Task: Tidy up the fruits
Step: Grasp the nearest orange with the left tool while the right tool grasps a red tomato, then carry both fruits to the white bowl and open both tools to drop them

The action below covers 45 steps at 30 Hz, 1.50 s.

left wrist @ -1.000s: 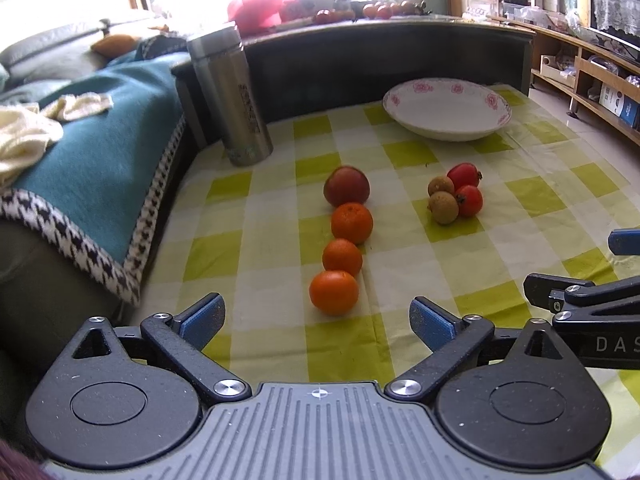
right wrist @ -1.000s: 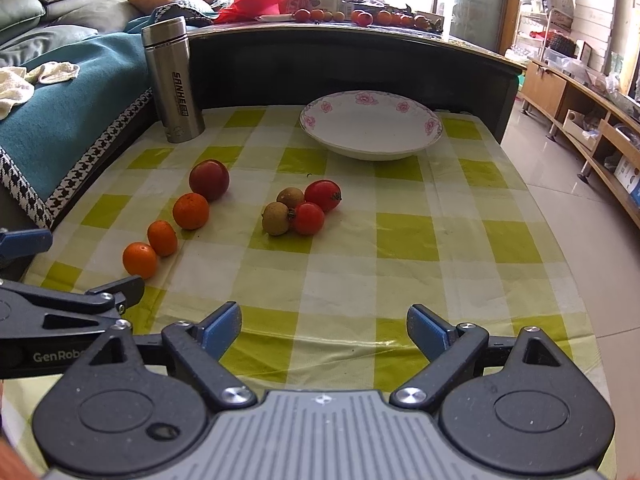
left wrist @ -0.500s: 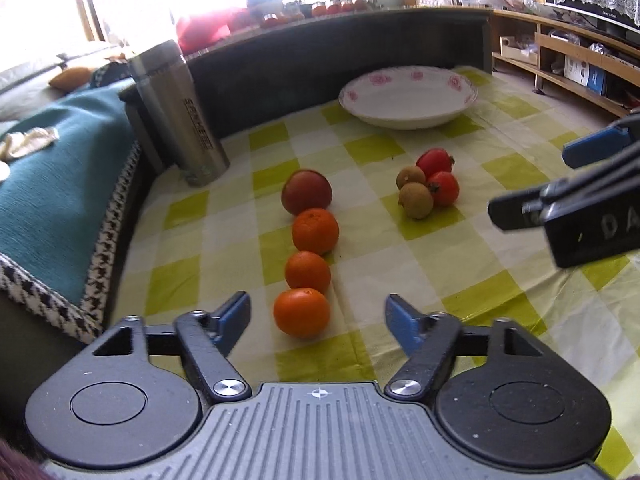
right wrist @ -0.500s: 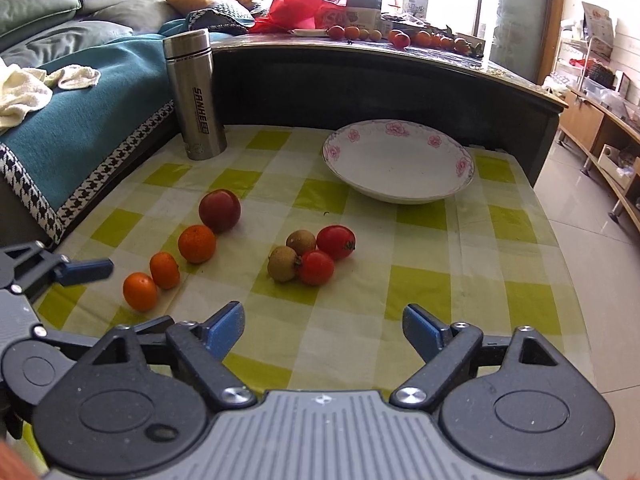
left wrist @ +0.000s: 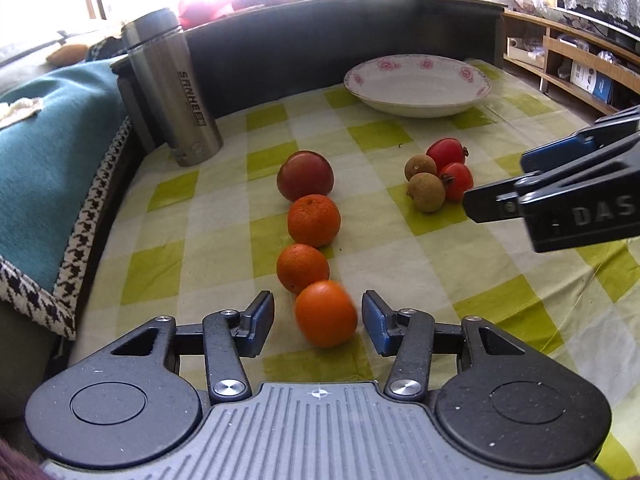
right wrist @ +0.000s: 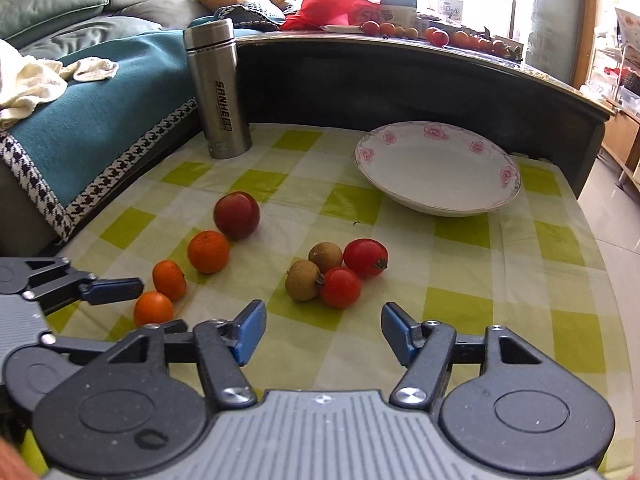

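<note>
Three oranges and a dark red fruit (left wrist: pixel 305 175) lie in a row on the green-checked cloth. The nearest orange (left wrist: pixel 326 314) sits between the blue pads of my left gripper (left wrist: pixel 318 322), which is open, with a small gap on each side. In the right wrist view one left finger (right wrist: pixel 116 286) shows beside that orange (right wrist: pixel 154 308). My right gripper (right wrist: pixel 323 332) is open and empty, just short of a cluster of two brown fruits (right wrist: pixel 304 280) and two red ones (right wrist: pixel 340 286). A white flowered plate (right wrist: pixel 436 168) stands empty at the back.
A steel flask (left wrist: pixel 176 88) stands at the back left, against a dark curved counter wall (left wrist: pixel 320 40). A teal blanket (left wrist: pixel 48 160) hangs along the table's left edge. The right gripper's body (left wrist: pixel 560 196) reaches in from the right. Floor lies beyond the table's right edge (right wrist: pixel 592 240).
My left gripper has moved forward and lower so the nearest orange now lies between its pads, which stand closer together. My right gripper has advanced toward the fruit cluster.
</note>
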Each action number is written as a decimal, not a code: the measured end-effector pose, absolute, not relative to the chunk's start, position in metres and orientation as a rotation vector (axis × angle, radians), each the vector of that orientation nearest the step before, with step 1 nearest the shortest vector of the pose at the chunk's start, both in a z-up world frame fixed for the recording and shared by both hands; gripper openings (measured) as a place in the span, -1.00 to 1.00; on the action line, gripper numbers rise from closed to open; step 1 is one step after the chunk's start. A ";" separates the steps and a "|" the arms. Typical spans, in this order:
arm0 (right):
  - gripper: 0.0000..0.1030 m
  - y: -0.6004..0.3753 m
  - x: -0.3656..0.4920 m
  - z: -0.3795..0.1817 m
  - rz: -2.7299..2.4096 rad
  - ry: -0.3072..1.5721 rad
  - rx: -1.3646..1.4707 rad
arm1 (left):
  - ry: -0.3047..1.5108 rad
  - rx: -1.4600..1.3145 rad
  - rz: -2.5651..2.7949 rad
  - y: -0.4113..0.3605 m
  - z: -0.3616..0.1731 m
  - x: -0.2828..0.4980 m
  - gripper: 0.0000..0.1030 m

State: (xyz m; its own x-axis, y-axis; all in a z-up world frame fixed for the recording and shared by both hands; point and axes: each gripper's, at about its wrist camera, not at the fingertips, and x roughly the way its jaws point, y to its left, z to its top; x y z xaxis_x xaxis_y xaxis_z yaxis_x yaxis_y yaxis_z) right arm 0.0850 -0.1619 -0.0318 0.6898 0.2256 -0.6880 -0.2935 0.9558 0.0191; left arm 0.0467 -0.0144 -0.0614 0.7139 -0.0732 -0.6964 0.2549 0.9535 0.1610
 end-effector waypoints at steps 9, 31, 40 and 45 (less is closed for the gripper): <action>-0.04 -0.162 0.110 -0.050 0.280 0.763 -0.088 | 0.751 0.239 -0.211 -0.016 -0.061 0.042 -0.17; -0.27 -0.154 0.096 -0.057 0.335 0.759 -0.131 | 0.748 0.211 -0.230 -0.017 -0.062 0.043 -0.24; -0.27 -0.158 0.081 -0.047 0.332 0.749 -0.146 | 0.748 0.228 -0.275 -0.026 -0.055 0.040 -0.25; -0.27 -0.162 0.077 -0.036 0.323 0.725 -0.142 | 0.738 0.178 -0.298 -0.031 -0.042 0.047 -0.25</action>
